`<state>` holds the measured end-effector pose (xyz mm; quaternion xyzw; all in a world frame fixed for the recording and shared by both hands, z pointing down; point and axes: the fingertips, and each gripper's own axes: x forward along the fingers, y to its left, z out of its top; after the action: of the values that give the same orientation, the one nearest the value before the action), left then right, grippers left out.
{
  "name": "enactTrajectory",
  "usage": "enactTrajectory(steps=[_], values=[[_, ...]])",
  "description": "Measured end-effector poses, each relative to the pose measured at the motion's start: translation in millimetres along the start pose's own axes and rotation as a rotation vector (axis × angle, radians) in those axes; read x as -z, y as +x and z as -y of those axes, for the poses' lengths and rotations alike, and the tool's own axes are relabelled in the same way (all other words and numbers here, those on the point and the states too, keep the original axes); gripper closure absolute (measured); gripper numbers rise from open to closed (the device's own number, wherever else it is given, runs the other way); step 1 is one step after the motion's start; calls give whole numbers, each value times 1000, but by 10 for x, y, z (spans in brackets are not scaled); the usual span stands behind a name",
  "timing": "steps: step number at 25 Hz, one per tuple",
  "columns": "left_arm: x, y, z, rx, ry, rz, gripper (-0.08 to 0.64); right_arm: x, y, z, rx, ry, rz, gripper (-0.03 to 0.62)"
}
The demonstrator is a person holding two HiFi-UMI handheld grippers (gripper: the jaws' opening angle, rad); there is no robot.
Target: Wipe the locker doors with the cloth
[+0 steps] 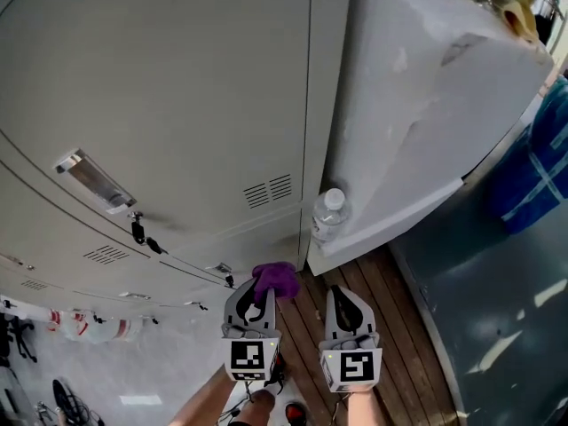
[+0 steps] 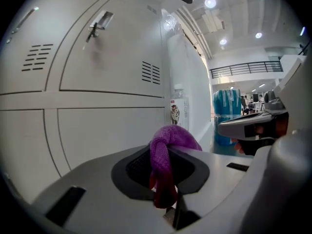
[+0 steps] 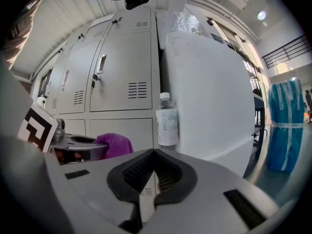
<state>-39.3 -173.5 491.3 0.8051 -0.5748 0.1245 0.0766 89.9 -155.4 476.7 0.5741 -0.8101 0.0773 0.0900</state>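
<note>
Two grippers we held side by side, facing the locker doors (image 1: 177, 105). On our left, the left gripper (image 1: 255, 302) had its jaws clamped on the purple cloth (image 1: 275, 280), which bunched beyond their tips near the doors. The right gripper (image 1: 346, 304) beside it had its jaws together, nothing between them. Ahead of it a water bottle (image 1: 328, 213) stood against a white panel (image 1: 426, 105).

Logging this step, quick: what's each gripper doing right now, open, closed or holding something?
Left gripper: closed on the purple cloth.
Right gripper: closed, with nothing between its jaws.
</note>
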Motion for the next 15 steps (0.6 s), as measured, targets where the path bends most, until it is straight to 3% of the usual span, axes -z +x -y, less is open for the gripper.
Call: enactTrajectory(steps=[6,15], values=[[113,371,194,44,-2,-6,485,165,78,182,35,11,-17,577],[308,848,166,51,-19,-25,485,354,254,309,67,23,-27,577]])
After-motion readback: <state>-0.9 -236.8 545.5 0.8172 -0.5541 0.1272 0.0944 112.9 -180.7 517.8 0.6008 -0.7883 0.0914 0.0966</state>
